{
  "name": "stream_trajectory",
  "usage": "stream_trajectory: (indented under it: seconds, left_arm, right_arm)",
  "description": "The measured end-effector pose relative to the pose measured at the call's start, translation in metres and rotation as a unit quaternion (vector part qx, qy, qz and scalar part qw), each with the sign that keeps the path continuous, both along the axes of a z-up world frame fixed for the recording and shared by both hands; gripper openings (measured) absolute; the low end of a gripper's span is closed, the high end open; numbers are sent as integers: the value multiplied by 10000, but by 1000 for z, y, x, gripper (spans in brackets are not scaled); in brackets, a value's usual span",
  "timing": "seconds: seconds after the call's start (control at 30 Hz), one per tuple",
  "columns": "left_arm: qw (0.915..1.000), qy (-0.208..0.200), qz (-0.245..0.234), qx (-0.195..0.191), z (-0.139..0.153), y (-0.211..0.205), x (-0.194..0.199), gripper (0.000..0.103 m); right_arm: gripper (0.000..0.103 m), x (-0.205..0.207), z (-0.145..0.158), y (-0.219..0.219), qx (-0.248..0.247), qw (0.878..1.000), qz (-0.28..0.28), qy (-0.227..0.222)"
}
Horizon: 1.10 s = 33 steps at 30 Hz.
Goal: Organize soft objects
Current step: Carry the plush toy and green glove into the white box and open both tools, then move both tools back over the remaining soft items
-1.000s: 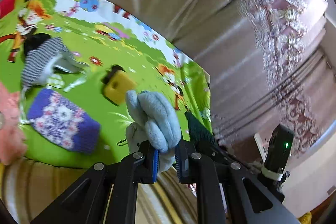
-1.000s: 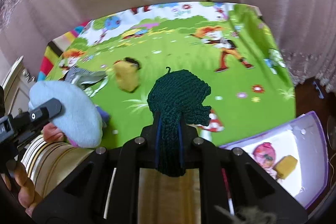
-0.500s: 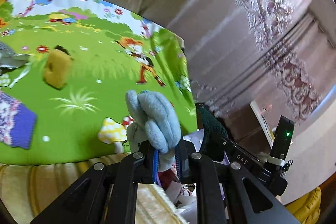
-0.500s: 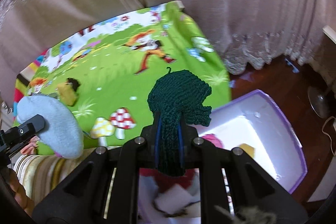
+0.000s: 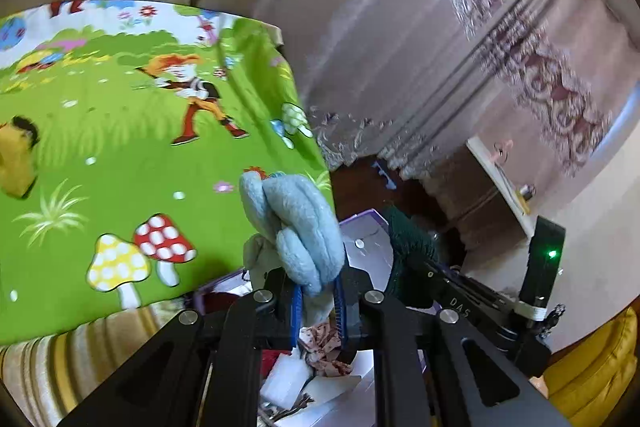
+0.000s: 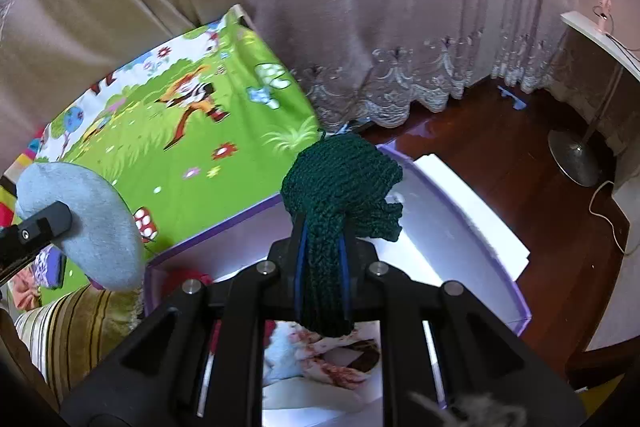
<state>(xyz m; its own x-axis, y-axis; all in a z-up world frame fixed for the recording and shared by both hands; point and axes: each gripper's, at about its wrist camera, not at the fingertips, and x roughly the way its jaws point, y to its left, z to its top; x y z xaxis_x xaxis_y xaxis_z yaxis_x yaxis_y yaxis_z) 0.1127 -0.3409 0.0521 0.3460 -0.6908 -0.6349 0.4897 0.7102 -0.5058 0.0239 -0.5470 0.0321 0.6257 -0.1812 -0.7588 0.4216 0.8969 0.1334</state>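
Both tongs are clamped tight on soft things and carried over the box, a purple-rimmed, white-lined container standing on the floor just beside the edge of the green mat. The left tongs pinch a pale blue plush low down, so its padded bulk stands up above the pads and a paler scrap hangs beside it; gripped at the base like that, it should drop cleanly once the pads part. The right tongs are closed on a dark green knit, squeezed into a narrow band between the blue pads, with its bunched upper part flopping over toward the box's far wall. From the right wrist view the knit sits over the open box, while the plush hangs near the box's left corner, still partly over the mat. Inside the box, below the tongs, lie some soft items already sorted, red and white, though too hidden to name. Back on the mat, away from the box, a yellow toy remains, so the sorting looks partly done. The likely reason for the paired carry is to deliver two pieces in one trip; the plush probably needs to come further over the box before release.
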Motion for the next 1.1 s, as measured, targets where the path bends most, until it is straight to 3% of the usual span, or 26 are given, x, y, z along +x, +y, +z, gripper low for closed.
stream_trajectory:
  seconds: [0.17,0.23,0.27,0.3,0.33,0.7,0.83,0.93,1.1]
  left_arm:
    - [9992,-92,-320,226,-2,-32,-1,37]
    - [9988,-153,-380,283,-1,-37,-3,59]
    - [9987,-179,-382,288,0,-38,-3,61]
    - [9987,-211,-380,272,1,-38,-4,62]
    - [9986,-249,-362,284,2,-38,-4,62]
    - [9964,-704,79,463,21,-14,-7,64]
    - [9911,-1167,381,518,37,3,-15,84]
    - [9856,-1404,680,646,46,16,-20,85]
    - [9793,-1610,932,799,45,46,-22,88]
  right_arm:
    - [22,0,-2,-11,57,9999,-110,7]
    - [41,0,-4,-14,52,9998,-153,61]
    - [48,-1,-5,-15,55,9998,-160,46]
    - [59,-3,-5,-16,80,9998,-171,13]
    - [63,-5,-4,-18,124,9997,-189,-35]
    - [68,-2,15,1,-123,9994,-126,-307]
    - [90,-5,30,15,-198,9975,-105,-667]
    - [94,-6,40,28,-261,9959,-10,-867]
    - [99,0,44,53,-396,9957,46,-841]
